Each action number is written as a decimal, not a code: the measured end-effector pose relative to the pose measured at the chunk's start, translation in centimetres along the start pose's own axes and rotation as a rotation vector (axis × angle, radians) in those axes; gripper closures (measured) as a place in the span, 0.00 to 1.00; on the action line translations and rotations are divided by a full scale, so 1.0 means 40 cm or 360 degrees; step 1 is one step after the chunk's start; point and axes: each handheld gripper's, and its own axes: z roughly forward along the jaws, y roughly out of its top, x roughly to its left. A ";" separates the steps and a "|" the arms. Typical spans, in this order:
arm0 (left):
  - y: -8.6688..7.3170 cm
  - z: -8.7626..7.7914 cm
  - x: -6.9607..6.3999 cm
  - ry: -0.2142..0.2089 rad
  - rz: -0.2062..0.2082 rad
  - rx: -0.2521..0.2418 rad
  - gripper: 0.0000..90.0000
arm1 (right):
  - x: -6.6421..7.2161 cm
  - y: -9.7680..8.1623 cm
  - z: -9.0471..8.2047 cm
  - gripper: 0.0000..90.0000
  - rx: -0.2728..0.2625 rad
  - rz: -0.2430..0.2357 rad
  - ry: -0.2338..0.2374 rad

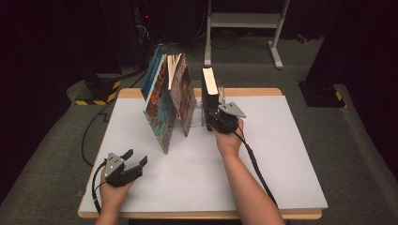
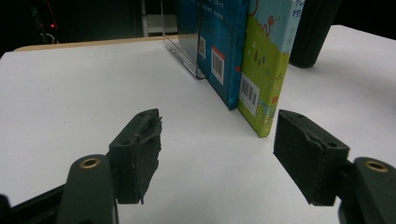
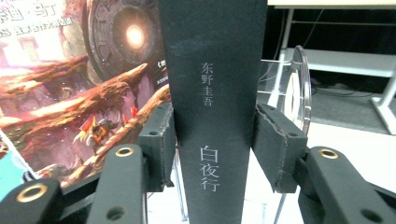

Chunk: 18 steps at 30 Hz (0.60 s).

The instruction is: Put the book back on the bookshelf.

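A black book (image 1: 209,86) stands upright near the table's middle, and my right gripper (image 1: 212,118) is shut on its spine. In the right gripper view both pads (image 3: 161,140) press the sides of the black book (image 3: 212,70), which has pale characters on it. To its left, two colourful books (image 1: 162,108) lean together like a tent, with a blue one (image 1: 152,75) behind. My left gripper (image 1: 136,157) rests open at the front left, holding nothing. The left gripper view shows the left gripper (image 2: 217,144) facing a blue book (image 2: 224,42) and a green book (image 2: 264,60) farther off.
A clear plastic bookend (image 3: 296,88) stands just behind the black book, and another clear bookend (image 2: 180,42) sits beside the blue book. The white tabletop (image 1: 281,164) has bare room at front and right. A metal frame (image 1: 244,21) stands on the floor beyond.
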 end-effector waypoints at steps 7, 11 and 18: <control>0.000 0.000 -0.001 0.0002 -0.0006 -0.0005 0.35 | -0.024 -0.012 -0.013 0.58 0.0011 -0.0053 0.0104; -0.001 0.000 -0.003 0.0001 0.0002 0.0000 0.35 | -0.029 -0.027 -0.013 0.60 0.0017 -0.0081 0.0112; 0.000 -0.003 -0.001 0.0003 0.0003 -0.0001 0.35 | -0.033 -0.033 -0.012 0.61 0.0027 -0.0119 0.0119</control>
